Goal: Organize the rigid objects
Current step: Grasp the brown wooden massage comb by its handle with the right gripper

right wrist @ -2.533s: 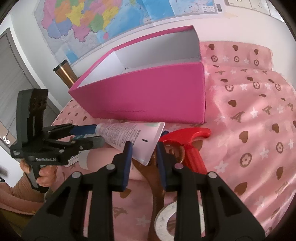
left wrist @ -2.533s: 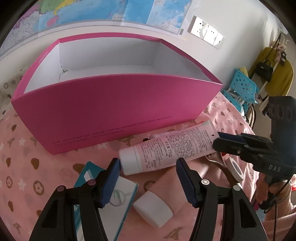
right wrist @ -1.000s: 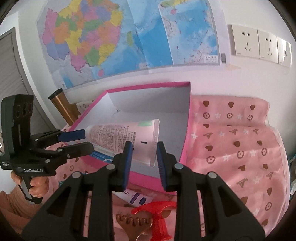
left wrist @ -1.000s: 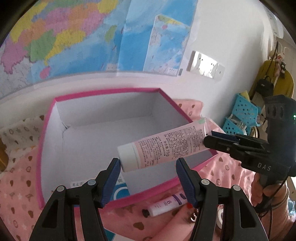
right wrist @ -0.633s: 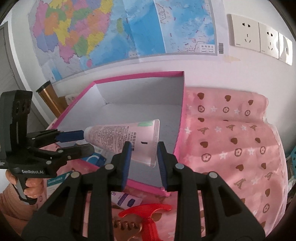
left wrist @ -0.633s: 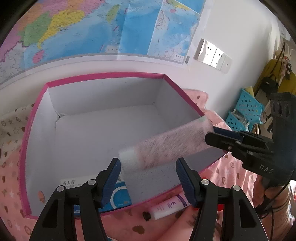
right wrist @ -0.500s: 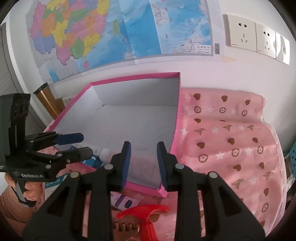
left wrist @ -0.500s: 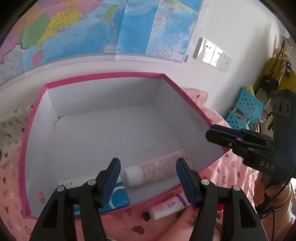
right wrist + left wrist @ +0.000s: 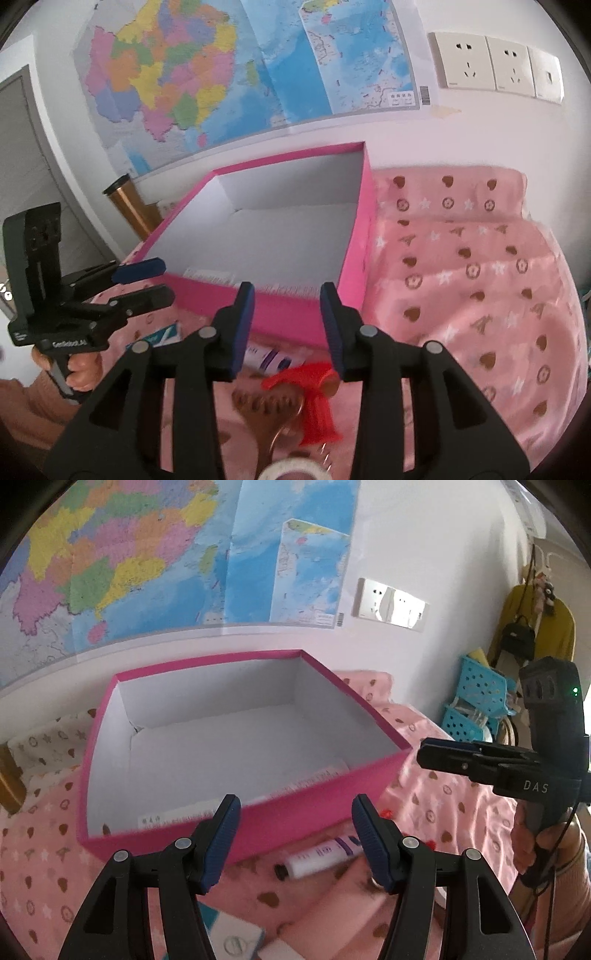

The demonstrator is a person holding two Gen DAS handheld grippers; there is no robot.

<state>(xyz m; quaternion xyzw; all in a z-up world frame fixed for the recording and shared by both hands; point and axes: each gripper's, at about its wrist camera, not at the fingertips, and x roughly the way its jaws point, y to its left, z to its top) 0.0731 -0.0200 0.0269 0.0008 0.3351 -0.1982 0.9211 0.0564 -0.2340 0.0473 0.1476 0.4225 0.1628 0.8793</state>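
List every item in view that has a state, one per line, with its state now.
pink box: open-topped, upright on the cloth, holding items along its near wall.
pink tube: lying flat inside the box, mostly hidden by the wall.
small white tube: capped, lying on the cloth outside the box.
red tassel: lying on the cloth.
left gripper: jaws open, empty.
right gripper: jaws open, empty.

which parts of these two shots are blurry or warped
Left wrist view: small white tube and near rim of the pink box are motion-smeared; wall edge bows from fisheye. Right wrist view: red tassel and wooden comb are soft.
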